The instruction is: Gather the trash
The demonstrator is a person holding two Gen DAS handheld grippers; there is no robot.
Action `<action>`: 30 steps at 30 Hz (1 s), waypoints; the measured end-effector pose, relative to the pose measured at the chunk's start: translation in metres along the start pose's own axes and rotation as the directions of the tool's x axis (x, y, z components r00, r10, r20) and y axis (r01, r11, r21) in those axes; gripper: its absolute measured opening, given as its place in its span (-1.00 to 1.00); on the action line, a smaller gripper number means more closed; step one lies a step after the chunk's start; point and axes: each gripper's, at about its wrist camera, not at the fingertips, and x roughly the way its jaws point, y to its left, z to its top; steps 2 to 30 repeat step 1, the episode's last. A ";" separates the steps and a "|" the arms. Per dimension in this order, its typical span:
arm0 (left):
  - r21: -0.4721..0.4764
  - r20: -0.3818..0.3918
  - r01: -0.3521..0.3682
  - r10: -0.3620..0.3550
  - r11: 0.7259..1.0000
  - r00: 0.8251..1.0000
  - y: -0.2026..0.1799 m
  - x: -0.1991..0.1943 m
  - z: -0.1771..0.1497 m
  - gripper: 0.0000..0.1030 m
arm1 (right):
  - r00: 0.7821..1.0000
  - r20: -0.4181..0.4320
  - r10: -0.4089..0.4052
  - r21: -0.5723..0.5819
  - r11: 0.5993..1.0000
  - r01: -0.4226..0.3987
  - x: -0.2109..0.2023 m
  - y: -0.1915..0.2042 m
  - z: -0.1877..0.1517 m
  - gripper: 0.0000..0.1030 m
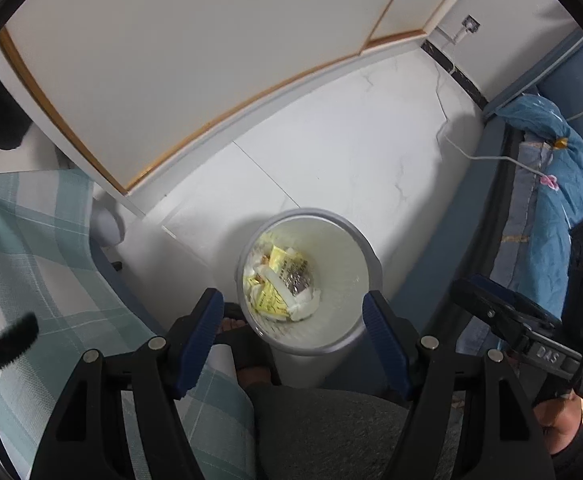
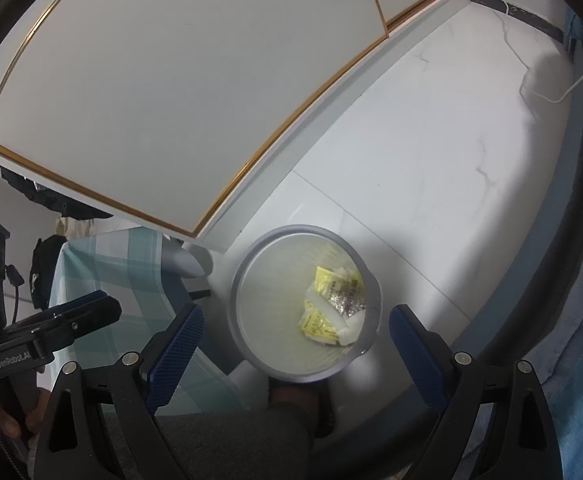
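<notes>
Trash (image 1: pixel 281 284) lies at the bottom of a pale round bin (image 1: pixel 365 248) on the floor (image 1: pixel 351 152), seen from the left wrist: yellow wrappers, a foil scrap, crumpled white tissue. The left gripper (image 1: pixel 293 312) hangs above with its fingers (image 1: pixel 207 320) spread and empty. All of it looks light, soft and crushable; the foil may slip.

From the right wrist, the same litter sits against the bin's right wall, and the right gripper (image 2: pixel 295 340) hovers with fingers wide apart, holding nothing. I judge the smooth, stiff rim the best hold for lifting the bin whole.
</notes>
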 end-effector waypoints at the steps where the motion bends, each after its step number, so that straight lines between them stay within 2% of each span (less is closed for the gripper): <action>1: -0.009 -0.004 0.007 -0.007 1.000 1.000 0.001 0.000 0.000 0.33 | 1.000 0.003 -0.002 -0.001 1.000 0.002 -0.001 0.001 -0.001 0.83; 30: -0.009 -0.004 0.007 -0.007 1.000 1.000 0.001 0.000 0.000 0.33 | 1.000 0.003 -0.002 -0.001 1.000 0.002 -0.001 0.001 -0.001 0.83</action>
